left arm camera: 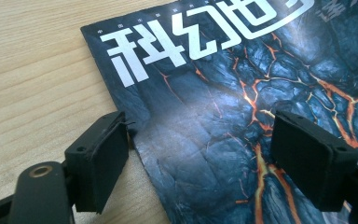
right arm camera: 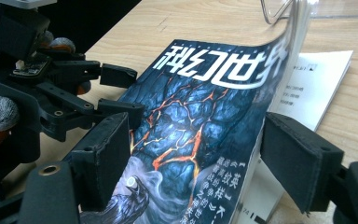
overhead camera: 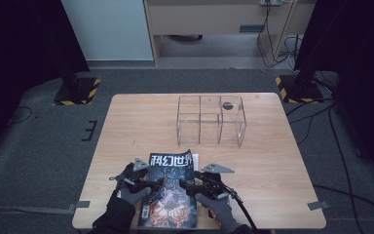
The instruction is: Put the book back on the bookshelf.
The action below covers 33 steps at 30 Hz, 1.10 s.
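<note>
Both grippers' jaws straddle the magazine's edges.

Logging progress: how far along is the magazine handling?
Done: magazine lies at the table's near edge. In hand: both tongs, left and right, open over it, its right side lifted off the pages. Left: the clear organizer stands empty.

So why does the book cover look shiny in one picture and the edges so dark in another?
In the left gripper view, light glares pale off the magazine; in the high view, the table is lit while both sides fall into shadow; in the right gripper view, the near jaws look soft.
</note>
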### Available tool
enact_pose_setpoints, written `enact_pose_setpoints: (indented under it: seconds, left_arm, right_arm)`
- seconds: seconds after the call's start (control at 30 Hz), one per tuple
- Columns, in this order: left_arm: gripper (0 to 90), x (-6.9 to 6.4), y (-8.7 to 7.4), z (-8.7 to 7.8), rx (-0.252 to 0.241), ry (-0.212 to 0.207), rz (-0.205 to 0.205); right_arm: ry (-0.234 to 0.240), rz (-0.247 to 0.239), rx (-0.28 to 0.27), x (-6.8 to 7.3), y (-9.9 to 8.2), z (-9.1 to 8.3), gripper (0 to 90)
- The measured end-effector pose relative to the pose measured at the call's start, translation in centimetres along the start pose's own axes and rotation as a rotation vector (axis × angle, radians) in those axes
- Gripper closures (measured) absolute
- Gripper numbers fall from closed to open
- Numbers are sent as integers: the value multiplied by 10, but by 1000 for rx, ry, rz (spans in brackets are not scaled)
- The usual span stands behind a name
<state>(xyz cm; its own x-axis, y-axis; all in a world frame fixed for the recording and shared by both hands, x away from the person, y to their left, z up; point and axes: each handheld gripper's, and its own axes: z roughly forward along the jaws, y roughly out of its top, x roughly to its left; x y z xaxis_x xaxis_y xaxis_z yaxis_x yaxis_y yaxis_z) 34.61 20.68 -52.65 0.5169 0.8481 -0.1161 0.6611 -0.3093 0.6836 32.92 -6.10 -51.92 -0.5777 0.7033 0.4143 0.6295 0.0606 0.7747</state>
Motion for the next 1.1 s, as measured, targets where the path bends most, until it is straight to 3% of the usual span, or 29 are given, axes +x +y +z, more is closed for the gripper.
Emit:
enact_pose_setpoints:
  seconds: [0.2, 0.6, 0.7, 0.93, 1.1]
  left_arm:
    - [184, 0, 0, 0, -1, -2, 2]
    - [184, 0, -1, 0, -7, -2, -2]
    - [184, 0, -1, 0, -9, -2, -2]
    - [183, -1, -1, 0, -13, 3, -5]
    - [183, -2, -2, 0, -16, -23, -10]
  right_arm:
    - [0, -4, 1, 0, -1, -1, 249]
    - [61, 47, -5, -4, -7, -6, 264]
    - [67, 40, -10, -4, -6, -6, 270]
    - [36, 7, 5, -5, -2, 3, 273]
    - [13, 23, 63, -10, -2, 13, 282]
